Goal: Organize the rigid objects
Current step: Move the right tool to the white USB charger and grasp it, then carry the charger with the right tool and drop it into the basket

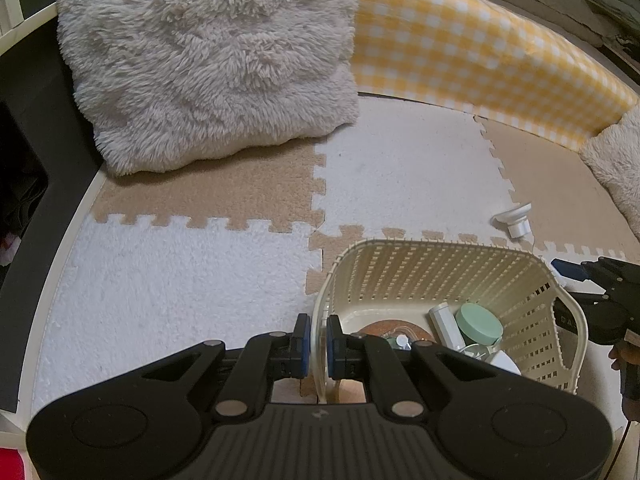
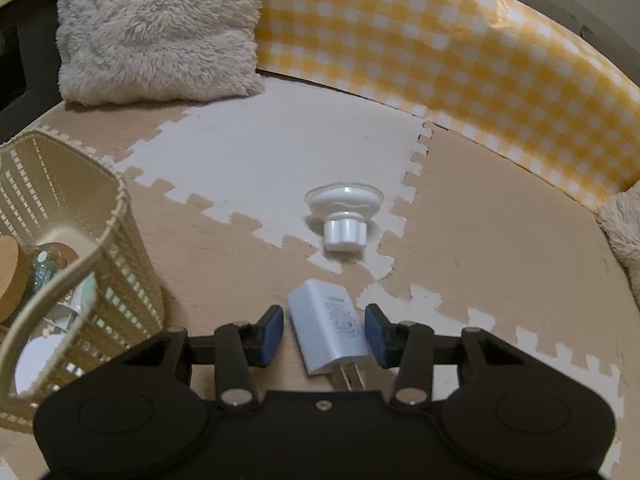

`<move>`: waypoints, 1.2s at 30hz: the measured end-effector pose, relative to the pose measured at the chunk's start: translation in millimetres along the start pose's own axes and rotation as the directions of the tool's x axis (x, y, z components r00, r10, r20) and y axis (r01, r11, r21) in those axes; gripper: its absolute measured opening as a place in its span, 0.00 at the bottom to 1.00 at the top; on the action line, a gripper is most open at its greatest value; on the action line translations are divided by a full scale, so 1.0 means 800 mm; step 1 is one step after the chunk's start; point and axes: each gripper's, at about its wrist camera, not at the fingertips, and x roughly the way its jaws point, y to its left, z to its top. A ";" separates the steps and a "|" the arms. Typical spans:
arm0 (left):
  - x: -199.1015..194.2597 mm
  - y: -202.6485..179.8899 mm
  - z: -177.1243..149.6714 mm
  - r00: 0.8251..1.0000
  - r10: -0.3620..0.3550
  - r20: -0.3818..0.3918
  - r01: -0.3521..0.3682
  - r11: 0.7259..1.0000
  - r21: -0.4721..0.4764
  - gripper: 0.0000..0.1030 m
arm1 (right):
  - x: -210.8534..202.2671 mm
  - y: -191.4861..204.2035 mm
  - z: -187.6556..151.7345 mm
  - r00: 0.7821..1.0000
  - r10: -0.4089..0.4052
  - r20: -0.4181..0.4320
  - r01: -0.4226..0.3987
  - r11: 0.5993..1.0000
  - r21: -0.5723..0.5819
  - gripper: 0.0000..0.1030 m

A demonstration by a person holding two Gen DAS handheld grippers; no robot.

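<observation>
A cream slatted basket [image 1: 440,246] stands on the foam mat. My left gripper [image 1: 318,340] is shut on its near rim, one pad inside and one outside. Inside lie a mint-green round lid [image 1: 478,322], a white tube [image 1: 444,320], a cork disc [image 1: 384,330] and other small items. A white plug charger [image 2: 328,328] lies flat on the tan mat between the fingers of my right gripper [image 2: 324,332]. A thin gap shows at the left pad, so the gripper stands open around it. Beyond it, a white suction-cup knob [image 2: 344,216] lies on the mat. The basket [image 2: 120,200] stands to the left.
A fluffy cream pillow [image 1: 208,60] leans at the back left, and a yellow checked bolster [image 1: 480,52] curves along the back. A second fluffy cushion [image 1: 616,168] sits at the right edge. The right gripper [image 1: 572,282] shows beside the basket's right side. Puzzle-edged tan and white mat tiles [image 1: 400,168] cover the floor.
</observation>
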 end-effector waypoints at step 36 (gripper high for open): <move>0.000 -0.001 0.000 1.000 0.000 -0.002 0.000 1.000 0.000 0.08 | -0.049 -0.012 0.033 0.996 0.004 0.092 -0.018 0.989 0.150 0.23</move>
